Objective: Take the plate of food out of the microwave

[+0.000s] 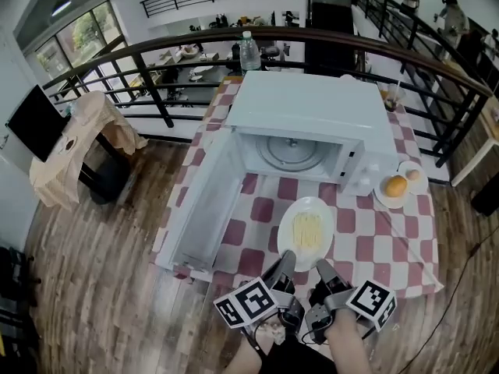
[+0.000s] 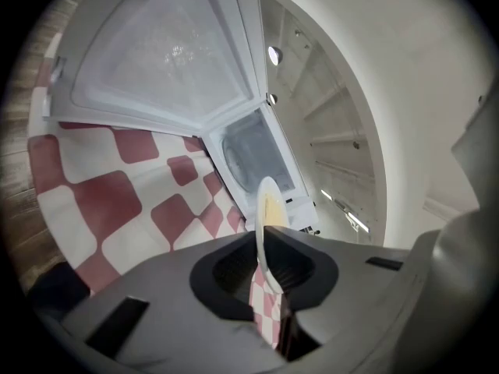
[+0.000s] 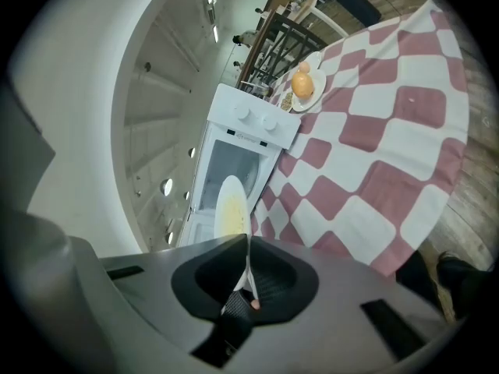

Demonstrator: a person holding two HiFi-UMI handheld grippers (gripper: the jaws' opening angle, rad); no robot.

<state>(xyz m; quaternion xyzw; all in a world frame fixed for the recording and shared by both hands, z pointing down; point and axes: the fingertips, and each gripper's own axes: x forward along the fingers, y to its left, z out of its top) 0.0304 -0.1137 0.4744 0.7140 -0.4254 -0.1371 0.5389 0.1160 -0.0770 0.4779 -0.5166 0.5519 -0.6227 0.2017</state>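
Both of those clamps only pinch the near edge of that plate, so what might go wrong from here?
The left hand-held gripper and the right hand-held gripper hold the plate only by its near rim. Its far side looks unsupported, so it may tip and the yellow food slide off.
The thin rim might slip from the pads, dropping the plate on the checked tablecloth.
The open microwave door juts out on the left; a sideways swing could knock it.
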